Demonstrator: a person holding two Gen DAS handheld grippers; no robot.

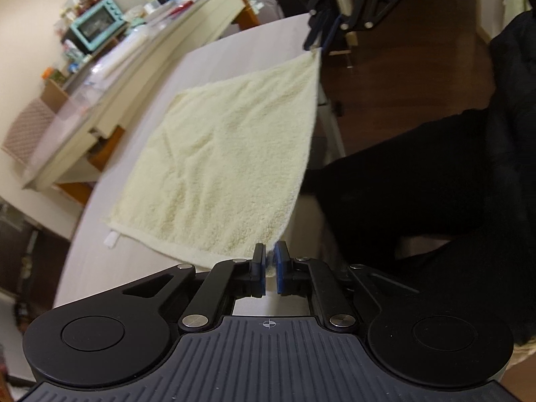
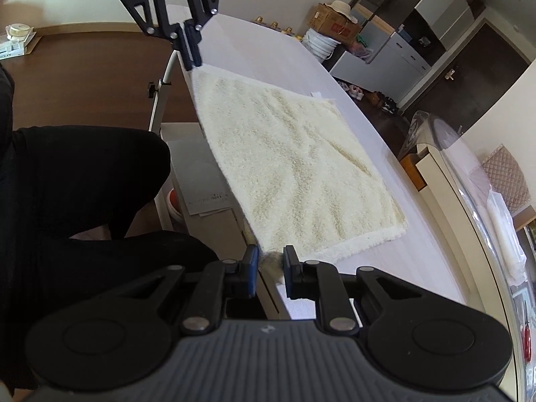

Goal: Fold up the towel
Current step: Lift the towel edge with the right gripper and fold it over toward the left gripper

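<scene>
Pale yellow terry, that's the towel [image 1: 221, 164], spread out on the white table [image 1: 110, 261] with its near edge lifted off the table's edge. Going left to right in the left wrist view: a counter past the table's far side holds a teal toaster oven [image 1: 97, 26] and some jars, then comes the table with the towel, then the dark wood floor [image 1: 418, 77] off the table's near side. The left gripper [image 1: 270, 269] is clenched on one near corner of the towel, blue pads pressed onto the fabric. The right gripper [image 1: 316, 45] pinches the other near corner, and the towel's edge runs taut between the two.

In the right wrist view, left of the table are the person's black trousers [image 2: 83, 181] and a table leg [image 2: 160, 100]. The towel's far half lies flat on the table. The right gripper [image 2: 270, 268] has the corner fabric bunched between its fingers, gripped. Right of the table sit a cardboard box [image 2: 331, 21] and grey cabinets [image 2: 395, 50].
</scene>
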